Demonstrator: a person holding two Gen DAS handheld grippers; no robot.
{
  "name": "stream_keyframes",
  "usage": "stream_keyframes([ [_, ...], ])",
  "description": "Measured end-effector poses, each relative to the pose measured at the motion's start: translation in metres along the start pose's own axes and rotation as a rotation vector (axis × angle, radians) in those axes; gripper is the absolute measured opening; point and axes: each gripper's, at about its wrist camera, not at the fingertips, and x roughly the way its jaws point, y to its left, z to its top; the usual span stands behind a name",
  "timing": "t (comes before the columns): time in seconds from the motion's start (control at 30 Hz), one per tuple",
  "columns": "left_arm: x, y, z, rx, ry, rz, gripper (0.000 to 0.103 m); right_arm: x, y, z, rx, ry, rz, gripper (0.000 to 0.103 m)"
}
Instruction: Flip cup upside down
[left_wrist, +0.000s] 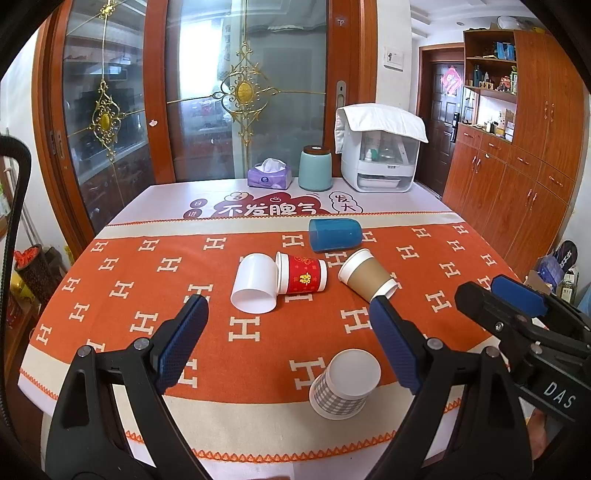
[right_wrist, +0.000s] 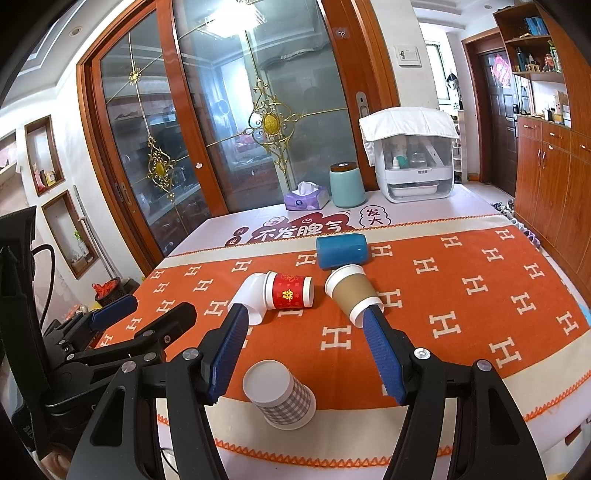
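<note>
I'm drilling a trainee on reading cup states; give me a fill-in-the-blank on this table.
1. The checkered cup stands ____ down near the table's front edge.
2. The red cup lies on its ____.
3. The cup farthest back on the orange cloth is coloured ____.
4. Both the left gripper and right gripper hold ____.

Missing words: upside; side; blue; nothing

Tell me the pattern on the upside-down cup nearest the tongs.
Grey-and-white checks on the checked cup; right wrist view.

Behind the worktop (left_wrist: 122, 206), at twelve o'clock, stand wood-framed sliding glass doors (left_wrist: 207, 92) with gilt ornaments. At two o'clock a dark entry door (left_wrist: 448, 122) adjoins tall wooden cabinets (left_wrist: 517, 177) with open shelves; the walls are white, with ceiling light reflected in the glass.
</note>
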Motion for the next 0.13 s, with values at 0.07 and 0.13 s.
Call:
stream_keyframes([
  [0.07, -0.0001, 0.0, -0.0005, -0.001, -0.001, 0.002, 0.088, 0.0005, 0.0004, 0.0007, 0.0, 0.001, 0.0, 0.066],
  [0.13, 0.0001, 0.0001, 0.0001, -0.001, 0.0, 0.001, 0.088, -0.0001, -0.0001, -0.0003, -0.001, 0.001, 0.001, 0.067],
])
